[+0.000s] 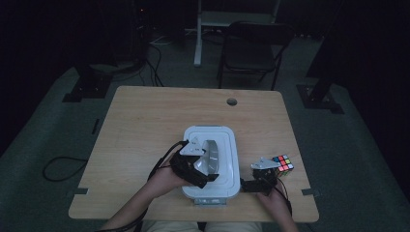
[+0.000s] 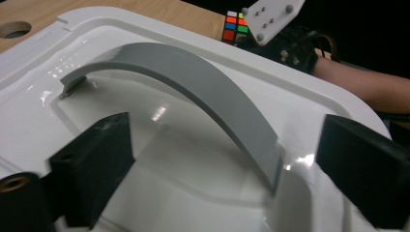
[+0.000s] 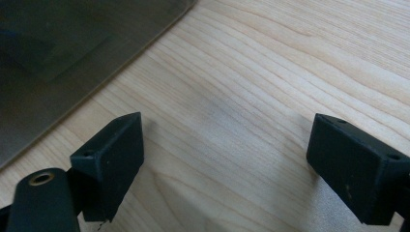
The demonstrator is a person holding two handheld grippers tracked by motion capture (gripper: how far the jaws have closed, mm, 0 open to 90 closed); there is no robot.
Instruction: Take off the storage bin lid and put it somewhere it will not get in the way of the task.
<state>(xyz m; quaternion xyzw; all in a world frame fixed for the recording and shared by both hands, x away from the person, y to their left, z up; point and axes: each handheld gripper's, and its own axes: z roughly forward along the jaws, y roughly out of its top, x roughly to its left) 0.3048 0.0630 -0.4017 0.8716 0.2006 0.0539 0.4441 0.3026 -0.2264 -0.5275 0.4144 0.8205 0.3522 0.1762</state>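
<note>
White plastic lidded box (image 1: 227,159) w/ arched grey handle (image 1: 211,155) sits near 6 o'clock edge of the light wood tabletop (image 1: 145,125); left claw (image 2: 220,159) is over the lid, released, pads either side of the handle's near end w/o touching. Right claw (image 3: 227,159) also released, over bare wood at box's 3 o'clock. Multicoloured puzzle cube (image 1: 283,163) just beyond it, approx 1 o'clock of that claw.

The left gripper (image 1: 202,170) is black with a grey three-cornered plate, round screws, and a black cable; forearms are bare.
</note>
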